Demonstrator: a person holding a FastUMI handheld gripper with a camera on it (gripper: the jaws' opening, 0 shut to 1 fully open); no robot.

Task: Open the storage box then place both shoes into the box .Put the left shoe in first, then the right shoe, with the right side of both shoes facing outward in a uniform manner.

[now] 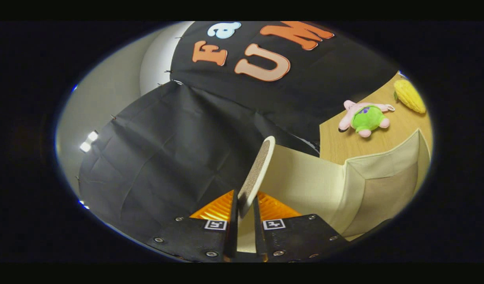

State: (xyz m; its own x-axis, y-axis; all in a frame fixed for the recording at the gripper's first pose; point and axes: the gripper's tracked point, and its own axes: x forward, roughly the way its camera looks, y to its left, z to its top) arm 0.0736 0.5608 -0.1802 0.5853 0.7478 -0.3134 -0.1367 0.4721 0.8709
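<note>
Wooden tabletop [340,146] is carrying the beige storage box [384,185]; gripper [244,205] is pinching its lid flap [257,173] between both fingers, box body sitting just beyond them.

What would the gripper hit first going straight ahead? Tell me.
The gripper is shut on the box lid's pull tab; beyond it, probably the black cloth wall, though depth is unclear.

Wooden table [344,148]: storage box [384,189], plush toy [366,118], corn [409,96].
</note>
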